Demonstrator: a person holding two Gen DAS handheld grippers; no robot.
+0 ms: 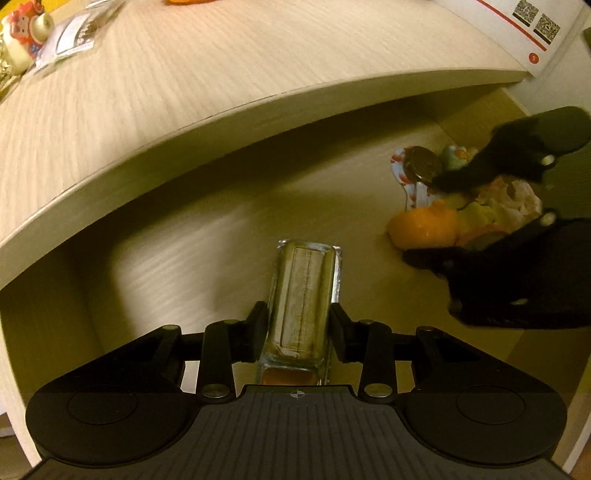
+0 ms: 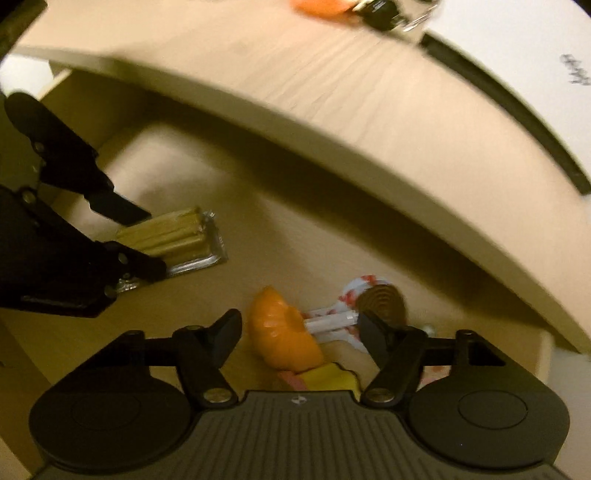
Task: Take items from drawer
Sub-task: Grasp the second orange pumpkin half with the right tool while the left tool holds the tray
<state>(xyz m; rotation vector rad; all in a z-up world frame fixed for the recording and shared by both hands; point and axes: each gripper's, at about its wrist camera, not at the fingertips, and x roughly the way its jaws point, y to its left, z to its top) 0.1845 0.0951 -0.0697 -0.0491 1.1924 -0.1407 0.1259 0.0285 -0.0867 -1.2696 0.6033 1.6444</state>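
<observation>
Through my left wrist view, my left gripper [image 1: 298, 328] points down into the open drawer [image 1: 184, 258], and a foil-edged snack packet [image 1: 304, 295] lies between its fingers; the pads sit right at the packet's sides, but I cannot tell whether they press on it. Only this view shows the desktop [image 1: 184, 74] items: a small figurine [image 1: 24, 40], a paper card [image 1: 72, 38] and a white box with QR codes [image 1: 532, 29]. It also catches my right gripper [image 1: 421, 218] from the side, over the pile of toys.

My right wrist view shows what that side look hides: the right gripper's jaws stand apart, straddling an orange toy [image 2: 280, 336] without touching it, with a brown swirl lollipop [image 2: 380, 299] just beyond in its patterned wrapper. There the packet lies on the drawer floor at the left gripper's tips.
</observation>
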